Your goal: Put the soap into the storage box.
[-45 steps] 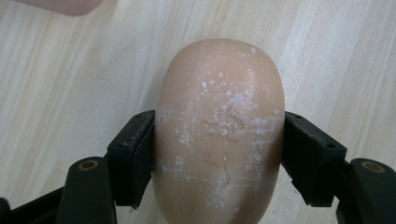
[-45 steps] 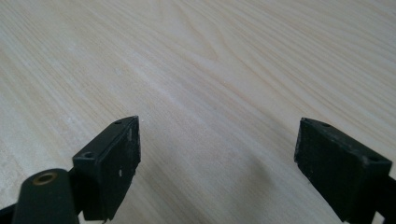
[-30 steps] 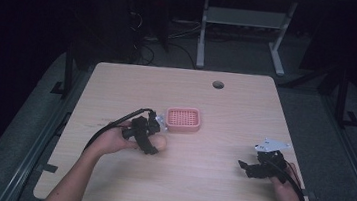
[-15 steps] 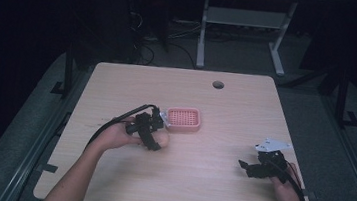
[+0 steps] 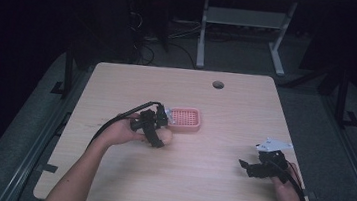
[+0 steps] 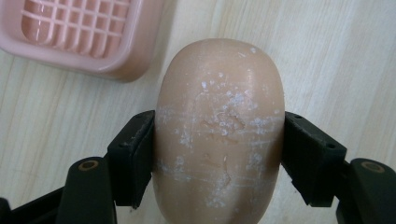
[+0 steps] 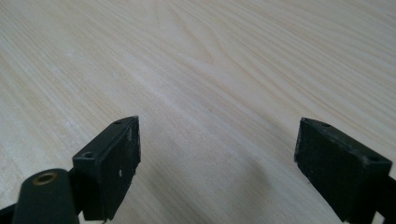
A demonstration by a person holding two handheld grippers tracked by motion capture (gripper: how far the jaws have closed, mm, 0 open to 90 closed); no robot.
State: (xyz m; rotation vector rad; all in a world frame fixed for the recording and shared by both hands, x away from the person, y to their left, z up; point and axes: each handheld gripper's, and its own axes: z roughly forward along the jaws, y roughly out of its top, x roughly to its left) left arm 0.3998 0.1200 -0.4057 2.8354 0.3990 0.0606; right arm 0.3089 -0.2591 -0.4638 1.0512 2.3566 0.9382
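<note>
Soap bar [image 6: 219, 130] pinched in left gripper [image 5: 156, 130] over pale wooden table [image 5: 218, 185]; right gripper [image 7: 217, 163] spread

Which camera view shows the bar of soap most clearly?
The left gripper view: the soap appears large, clamped between the left hand-held gripper jaws. The high view shows it as a small pale shape.

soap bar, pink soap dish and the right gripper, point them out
soap bar [image 6: 219, 126], left gripper view, middle of its scuffed top face
pink soap dish [image 5: 184, 119], high view, its near rim
right gripper [image 7: 217, 163], right gripper view, midway between its open jaws
</note>
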